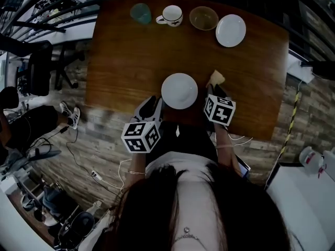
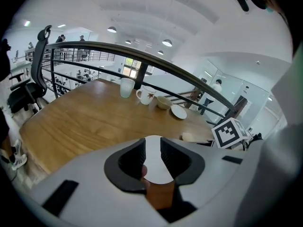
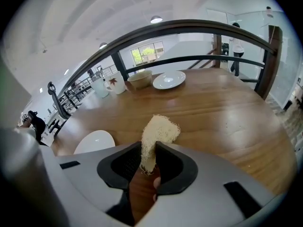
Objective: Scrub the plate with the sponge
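A white plate (image 1: pixel 179 91) lies flat near the front edge of the wooden table (image 1: pixel 125 56). My left gripper (image 1: pixel 155 103) sits at the plate's near-left rim. In the left gripper view its jaws (image 2: pixel 152 144) stand apart, and the plate (image 2: pixel 154 167) shows through the gap below them, not pinched. My right gripper (image 1: pixel 214 89) is just right of the plate, shut on a pale yellow fibrous sponge (image 1: pixel 216 78). In the right gripper view the sponge (image 3: pixel 158 130) sticks up from between the jaws (image 3: pixel 149 148), with the plate (image 3: pixel 94 141) to the left.
Along the table's far edge stand a teal cup (image 1: pixel 140 13), a white mug (image 1: pixel 171 15), a bowl (image 1: pixel 203 18) and a second white plate (image 1: pixel 231 30). A dark railing (image 3: pixel 189 27) runs behind the table. An office chair (image 1: pixel 39 67) stands to the left.
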`<action>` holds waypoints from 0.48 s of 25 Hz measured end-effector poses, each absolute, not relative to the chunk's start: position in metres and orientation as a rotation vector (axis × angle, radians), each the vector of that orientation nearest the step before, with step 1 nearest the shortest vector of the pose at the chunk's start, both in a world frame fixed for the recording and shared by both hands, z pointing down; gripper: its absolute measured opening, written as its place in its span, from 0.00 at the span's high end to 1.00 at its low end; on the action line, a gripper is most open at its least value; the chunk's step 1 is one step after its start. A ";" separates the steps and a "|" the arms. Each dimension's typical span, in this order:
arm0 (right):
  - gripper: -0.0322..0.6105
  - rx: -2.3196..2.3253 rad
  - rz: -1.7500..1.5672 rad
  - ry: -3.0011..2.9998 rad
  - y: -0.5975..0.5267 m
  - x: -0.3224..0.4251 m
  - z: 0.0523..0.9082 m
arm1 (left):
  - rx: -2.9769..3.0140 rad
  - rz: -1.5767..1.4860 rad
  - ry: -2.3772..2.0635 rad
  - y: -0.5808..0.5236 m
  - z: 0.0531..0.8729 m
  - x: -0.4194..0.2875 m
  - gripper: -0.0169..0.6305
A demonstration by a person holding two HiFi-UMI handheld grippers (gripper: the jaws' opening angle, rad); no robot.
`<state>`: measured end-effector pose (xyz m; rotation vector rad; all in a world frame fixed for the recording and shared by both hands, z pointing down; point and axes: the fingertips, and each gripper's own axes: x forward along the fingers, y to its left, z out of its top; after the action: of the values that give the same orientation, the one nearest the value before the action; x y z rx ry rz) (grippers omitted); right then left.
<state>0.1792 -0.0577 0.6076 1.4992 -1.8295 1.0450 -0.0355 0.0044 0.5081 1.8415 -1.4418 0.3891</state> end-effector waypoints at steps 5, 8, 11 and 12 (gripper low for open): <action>0.80 1.496 1.056 -1.855 -0.058 0.182 0.604 | 1.821 0.389 -1.430 0.008 0.512 -0.035 0.84; 0.81 1.494 1.049 -1.875 -0.056 0.185 0.601 | 1.801 0.382 -1.412 0.013 0.515 -0.033 0.83; 0.81 1.498 1.041 -1.892 -0.054 0.188 0.596 | 1.784 0.379 -1.385 0.017 0.518 -0.031 0.82; 0.81 1.500 1.036 -1.897 -0.054 0.189 0.594 | 1.780 0.378 -1.375 0.017 0.519 -0.031 0.82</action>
<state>0.1887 -0.0536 0.5939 1.5000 -1.8973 1.0357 -0.0310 0.0170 0.5187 1.7796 -1.3755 0.3779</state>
